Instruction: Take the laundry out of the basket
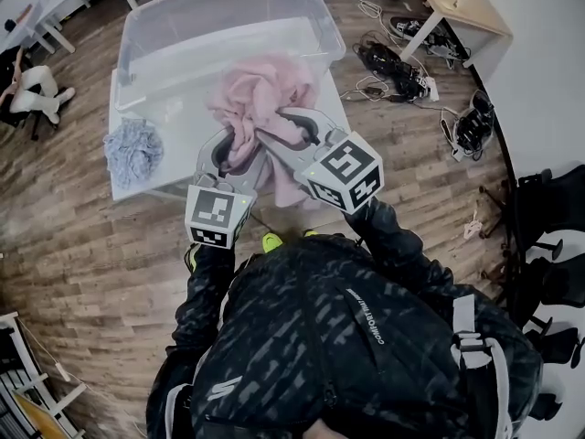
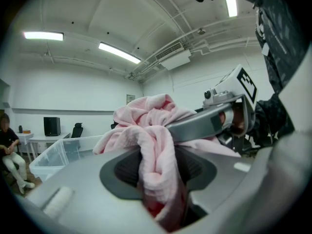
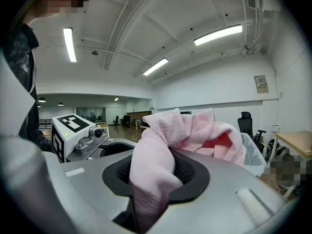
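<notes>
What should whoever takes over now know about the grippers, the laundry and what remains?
Left gripper: shut on the crumpled pink cloth.
Right gripper: shut on the same cloth.
The cloth hangs bunched between them at the near edge of the clear plastic basket.
Done: a crumpled blue-grey cloth lies on the white table beside the basket.
Left: set the pink cloth down outside; no other laundry shows in the basket.
</notes>
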`<action>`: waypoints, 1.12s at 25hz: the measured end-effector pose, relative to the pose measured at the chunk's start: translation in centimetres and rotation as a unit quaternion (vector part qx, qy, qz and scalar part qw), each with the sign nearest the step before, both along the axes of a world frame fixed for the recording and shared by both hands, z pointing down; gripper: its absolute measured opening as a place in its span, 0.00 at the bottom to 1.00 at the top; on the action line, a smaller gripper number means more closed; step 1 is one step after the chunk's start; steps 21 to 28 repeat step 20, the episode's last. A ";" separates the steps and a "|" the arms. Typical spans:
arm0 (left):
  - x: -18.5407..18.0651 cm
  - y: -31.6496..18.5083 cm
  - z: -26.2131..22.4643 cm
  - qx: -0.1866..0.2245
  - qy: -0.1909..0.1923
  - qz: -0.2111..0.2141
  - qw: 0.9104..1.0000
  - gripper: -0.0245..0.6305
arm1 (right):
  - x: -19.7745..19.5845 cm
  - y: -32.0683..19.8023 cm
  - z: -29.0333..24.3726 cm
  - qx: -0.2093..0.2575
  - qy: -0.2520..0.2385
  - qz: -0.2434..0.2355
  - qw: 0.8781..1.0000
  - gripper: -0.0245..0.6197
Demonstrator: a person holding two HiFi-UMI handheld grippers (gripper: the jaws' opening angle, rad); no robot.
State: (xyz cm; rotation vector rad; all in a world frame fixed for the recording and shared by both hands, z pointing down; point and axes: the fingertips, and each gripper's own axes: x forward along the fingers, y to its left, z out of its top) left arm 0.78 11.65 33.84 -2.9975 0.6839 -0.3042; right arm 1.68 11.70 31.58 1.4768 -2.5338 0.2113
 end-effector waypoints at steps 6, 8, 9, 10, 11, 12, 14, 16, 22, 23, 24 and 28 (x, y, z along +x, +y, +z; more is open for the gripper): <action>0.9 0.9 -0.4 0.004 -0.001 0.005 1.000 0.32 | 0.9 1.0 -0.4 0.006 -0.002 0.006 1.000 0.23; 1.0 1.2 -0.4 0.005 -0.003 0.007 1.000 0.32 | 1.0 1.2 -0.4 0.007 -0.001 0.008 1.000 0.23; 1.0 1.2 -0.4 0.005 -0.003 0.007 1.000 0.32 | 1.0 1.3 -0.4 0.008 -0.001 0.009 1.000 0.23; 1.0 1.3 -0.4 0.006 -0.004 0.008 1.000 0.32 | 1.1 1.3 -0.4 0.009 -0.001 0.010 1.000 0.23; 1.1 1.3 -0.4 0.006 -0.004 0.008 1.000 0.32 | 1.1 1.4 -0.4 0.009 -0.001 0.010 1.000 0.23; 1.1 1.4 -0.3 0.006 -0.005 0.008 1.000 0.32 | 1.1 1.4 -0.4 0.009 -0.001 0.011 1.000 0.23; 1.1 1.4 -0.3 0.005 -0.007 0.008 1.000 0.32 | 1.2 1.5 -0.3 0.007 -0.001 0.012 1.000 0.23; 1.1 1.5 -0.1 0.004 -0.008 0.007 1.000 0.32 | 1.2 1.5 -0.2 0.006 -0.001 0.012 1.000 0.23; 0.9 1.6 0.0 0.004 -0.009 0.005 1.000 0.32 | 1.0 1.6 -0.1 0.006 -0.001 0.012 1.000 0.23; 0.9 1.6 0.0 0.004 -0.009 0.005 1.000 0.32 | 1.0 1.6 -0.1 0.006 -0.001 0.012 1.000 0.23; 0.9 1.6 0.0 0.004 -0.009 0.005 1.000 0.32 | 1.0 1.6 -0.1 0.006 -0.001 0.012 1.000 0.23; 0.9 1.6 0.0 0.004 -0.009 0.005 1.000 0.32 | 1.0 1.6 -0.1 0.006 -0.001 0.012 1.000 0.23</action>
